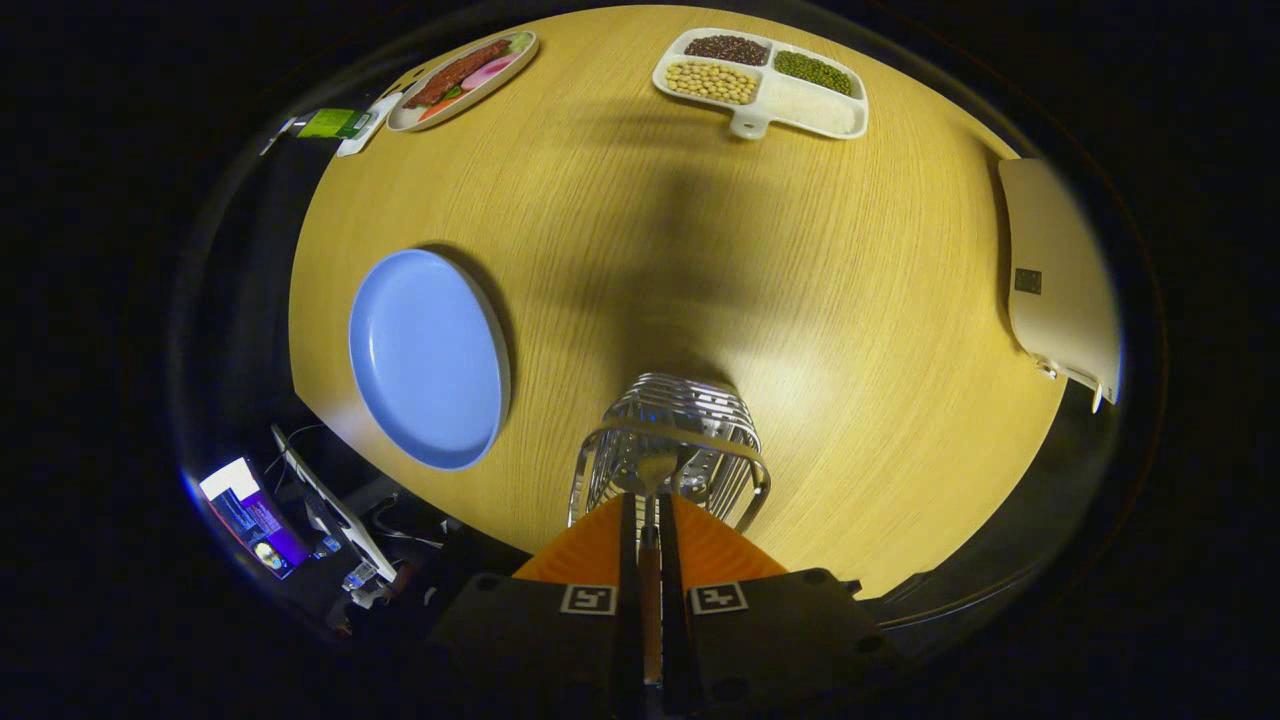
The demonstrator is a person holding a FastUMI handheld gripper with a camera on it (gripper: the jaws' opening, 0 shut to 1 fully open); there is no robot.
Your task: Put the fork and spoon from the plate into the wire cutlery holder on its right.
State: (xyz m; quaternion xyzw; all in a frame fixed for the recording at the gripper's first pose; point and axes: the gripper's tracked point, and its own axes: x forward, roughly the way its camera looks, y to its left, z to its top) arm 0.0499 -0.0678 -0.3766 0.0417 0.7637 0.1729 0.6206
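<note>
Claw point(650, 520) pinched wooden-handled utensil point(651, 590); whether fork or spoon unclear. Long axis ran along fingers, head down into wire cutlery holder point(668, 440) directly ahead. Blue plate point(428, 358) left of holder, bare.

— How many plates?
— One blue plate point(428, 358) at left of centre, bare, and one oval dish point(462, 78) of food at the upper left

— Trays?
— One divided tray point(762, 82) at top centre, with four compartments

— Holders and cutlery?
— One wire cutlery holder point(668, 455) at lower centre; one utensil point(652, 520) clamped between the two fingers of the one gripper point(651, 515); whether fork or spoon I cannot tell
</note>
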